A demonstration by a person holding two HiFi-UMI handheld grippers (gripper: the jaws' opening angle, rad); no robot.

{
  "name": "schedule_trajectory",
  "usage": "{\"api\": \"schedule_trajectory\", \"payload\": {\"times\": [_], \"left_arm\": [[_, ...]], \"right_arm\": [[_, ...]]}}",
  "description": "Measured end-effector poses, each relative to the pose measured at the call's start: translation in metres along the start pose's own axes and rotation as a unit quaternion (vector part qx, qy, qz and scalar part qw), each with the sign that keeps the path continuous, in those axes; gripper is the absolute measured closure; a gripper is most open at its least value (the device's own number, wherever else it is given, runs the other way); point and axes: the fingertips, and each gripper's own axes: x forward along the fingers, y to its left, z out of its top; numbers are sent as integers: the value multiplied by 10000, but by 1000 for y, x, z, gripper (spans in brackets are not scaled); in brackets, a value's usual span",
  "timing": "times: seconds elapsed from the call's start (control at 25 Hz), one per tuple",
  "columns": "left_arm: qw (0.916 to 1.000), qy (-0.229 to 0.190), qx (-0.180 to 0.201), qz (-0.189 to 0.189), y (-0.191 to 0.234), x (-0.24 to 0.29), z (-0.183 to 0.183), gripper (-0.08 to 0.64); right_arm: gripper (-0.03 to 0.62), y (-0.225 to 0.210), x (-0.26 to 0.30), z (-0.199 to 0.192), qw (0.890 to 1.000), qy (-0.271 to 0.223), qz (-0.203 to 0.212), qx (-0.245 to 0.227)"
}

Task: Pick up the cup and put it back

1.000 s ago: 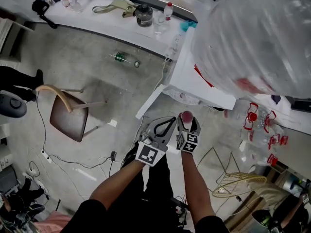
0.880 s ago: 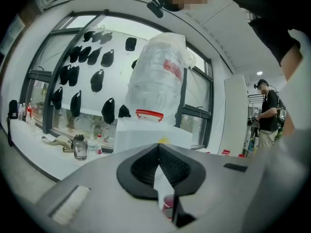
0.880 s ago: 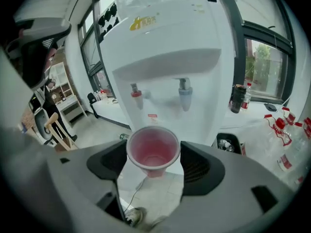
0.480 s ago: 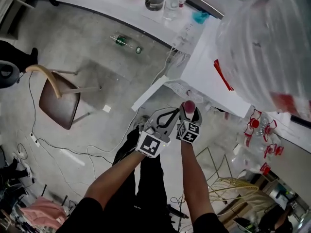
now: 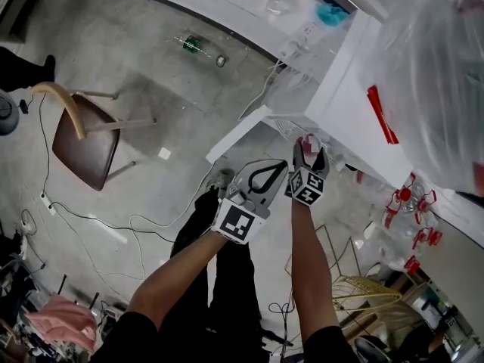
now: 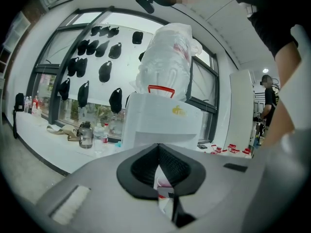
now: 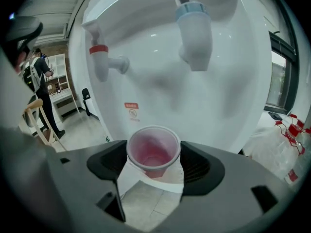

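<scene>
The water dispenser (image 5: 349,97), with the plastic-wrapped bottle (image 5: 435,59) on top, fills the right of the head view. In the last second you've brought both grippers up to its front. The cup was out over the floor; now it's at the dispenser's front ledge.

The left gripper (image 5: 261,178) rides just beside the right, jaws closed together on nothing. The right gripper (image 7: 153,165) has its pads pinched on the pink cup (image 7: 153,152), which is upright with the mouth up. In the right gripper view the cup sits lower than the red tap (image 7: 103,58) and blue tap (image 7: 193,27), roughly between them.

So the pick-up is done and you're on the put-back leg. The jaws hide what's under the cup, so I can't tell if it's landed; probably not yet. Hold the grip until the base is seated.
</scene>
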Motion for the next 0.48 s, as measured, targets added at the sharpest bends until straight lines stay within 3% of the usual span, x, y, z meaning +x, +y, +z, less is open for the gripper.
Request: {"api": "schedule_trajectory", "payload": {"times": [0.48], "left_arm": [[10000,-7,21,-59,5,2,-2,554]], "right_arm": [[261,0,12,-10,9999,114,-89,84]]}}
